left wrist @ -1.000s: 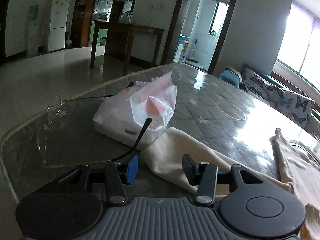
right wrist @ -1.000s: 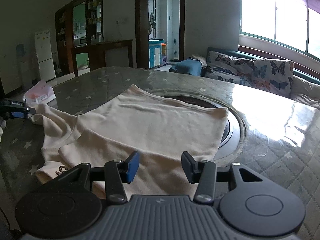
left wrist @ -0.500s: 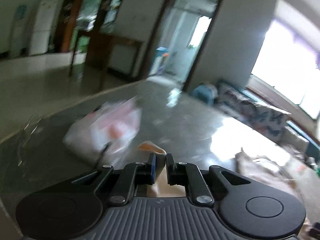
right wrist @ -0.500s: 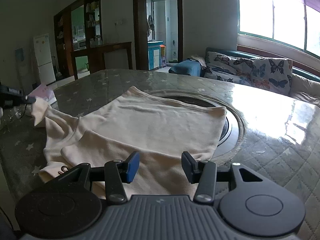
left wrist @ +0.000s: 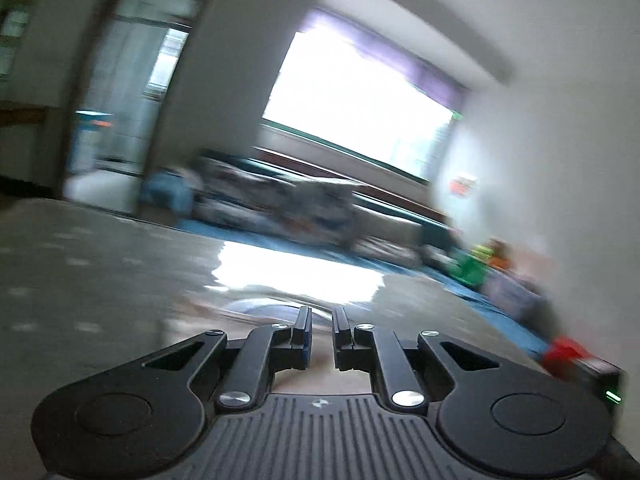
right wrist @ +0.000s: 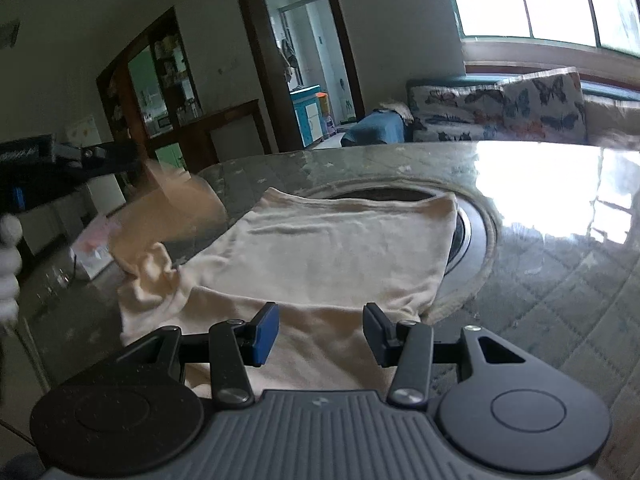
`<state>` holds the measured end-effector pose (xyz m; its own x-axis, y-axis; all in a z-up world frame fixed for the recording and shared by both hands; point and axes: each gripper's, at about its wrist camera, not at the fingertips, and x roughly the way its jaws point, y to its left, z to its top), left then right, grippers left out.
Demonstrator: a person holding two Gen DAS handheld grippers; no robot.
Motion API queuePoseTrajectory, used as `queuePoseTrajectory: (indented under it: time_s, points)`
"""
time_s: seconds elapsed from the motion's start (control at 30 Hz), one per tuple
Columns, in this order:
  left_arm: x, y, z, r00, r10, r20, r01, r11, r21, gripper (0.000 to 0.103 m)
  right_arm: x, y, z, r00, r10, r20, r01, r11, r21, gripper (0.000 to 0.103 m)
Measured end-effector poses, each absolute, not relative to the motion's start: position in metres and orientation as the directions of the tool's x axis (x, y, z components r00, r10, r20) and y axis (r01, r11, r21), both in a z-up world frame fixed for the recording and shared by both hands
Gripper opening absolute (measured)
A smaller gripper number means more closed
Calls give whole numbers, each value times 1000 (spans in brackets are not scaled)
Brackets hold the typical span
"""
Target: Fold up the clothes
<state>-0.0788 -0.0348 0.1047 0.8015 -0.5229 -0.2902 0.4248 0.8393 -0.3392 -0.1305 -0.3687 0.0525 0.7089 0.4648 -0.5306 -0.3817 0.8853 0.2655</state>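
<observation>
Garment: we see 1 cream shirt [right wrist: 328, 248] lying on the round table [right wrist: 560, 300], its far edge over the dark round recess [right wrist: 460, 232] in the table's middle, its near hem folded over just ahead of our right gripper.
Sleeve: the shirt's left sleeve [right wrist: 168, 204] is lifted off the table, blurred, stretched up toward our left gripper.
Left gripper: in its own view the left gripper [left wrist: 321, 326] has its jaws nearly together with a pale strip of cloth between them; from the right wrist view the same gripper [right wrist: 100, 160] pinches the sleeve's end, so we read it as clenched on the sleeve.
Right gripper: the right gripper [right wrist: 320, 330] hangs just over the shirt's near hem, jaws parted, both pads clear of the cloth.
Hand: a white-gloved hand [right wrist: 8, 256] shows at the left edge, below the left gripper.
Around: a white plastic bag [right wrist: 92, 248] sits on the table's left side, partly hidden behind the raised sleeve; a butterfly-print sofa [right wrist: 500, 104] stands beyond the table under the window [right wrist: 540, 0].
Blur: the left wrist view is smeared, so we cannot tell small things there.
</observation>
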Motion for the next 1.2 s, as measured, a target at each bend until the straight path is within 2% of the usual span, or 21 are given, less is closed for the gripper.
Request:
queuePoseTrajectory:
  time_s: [0.07, 0.1, 0.13, 0.2, 0.33, 0.4, 0.53, 0.7, 0.8, 0.9, 0.93, 0.97, 1.03, 1.2]
  points:
    - [-78, -55, 100, 755, -580, -306, 493, 810, -317, 19, -129, -372, 51, 697, 480, -534, -371, 877, 304, 47]
    - [-78, -65, 98, 730, -606, -315, 526, 793, -306, 32, -128, -374, 50, 691, 484, -537, -365, 875, 319, 47]
    - [-80, -72, 93, 708, -623, -332, 554, 782, -286, 40, -127, -375, 49, 687, 486, -540, -358, 874, 330, 47]
    - [-86, -81, 86, 680, -639, -359, 597, 767, -235, 40, -128, -376, 47, 688, 478, -545, -347, 877, 332, 47]
    - [-101, -62, 75, 723, -574, -385, 569, 810, -139, 40, -131, -376, 47, 680, 486, -548, -354, 873, 336, 47]
    - [-107, -44, 69, 754, -513, -410, 518, 848, -110, 40, -129, -371, 49, 669, 504, -546, -372, 863, 341, 47]
    - [-114, -6, 50, 823, -309, -477, 362, 932, 19, 40, -116, -350, 52, 622, 563, -545, -423, 827, 372, 47]
    - [-120, 23, 28, 823, -192, -534, 259, 964, 52, 40, -92, -314, 47, 529, 623, -576, -481, 779, 401, 47]
    - [-118, 29, 21, 819, -172, -547, 241, 969, 57, 40, -81, -294, 41, 485, 627, -610, -494, 772, 400, 45]
    - [-120, 28, 18, 817, -187, -545, 254, 966, 49, 40, -79, -278, 32, 460, 613, -642, -504, 776, 379, 34]
    - [-119, 27, 18, 817, -192, -544, 262, 964, 53, 40, -80, -275, 33, 466, 606, -645, -510, 780, 363, 28]
    - [-119, 27, 19, 817, -196, -543, 269, 962, 57, 40, -82, -274, 35, 474, 599, -645, -516, 783, 348, 16]
    - [-116, 26, 18, 815, -202, -543, 275, 960, 56, 40, -85, -275, 42, 491, 596, -635, -524, 785, 331, 6]
    - [-108, 28, 14, 811, -204, -549, 264, 964, 32, 40, -97, -285, 80, 601, 577, -553, -531, 806, 263, 2]
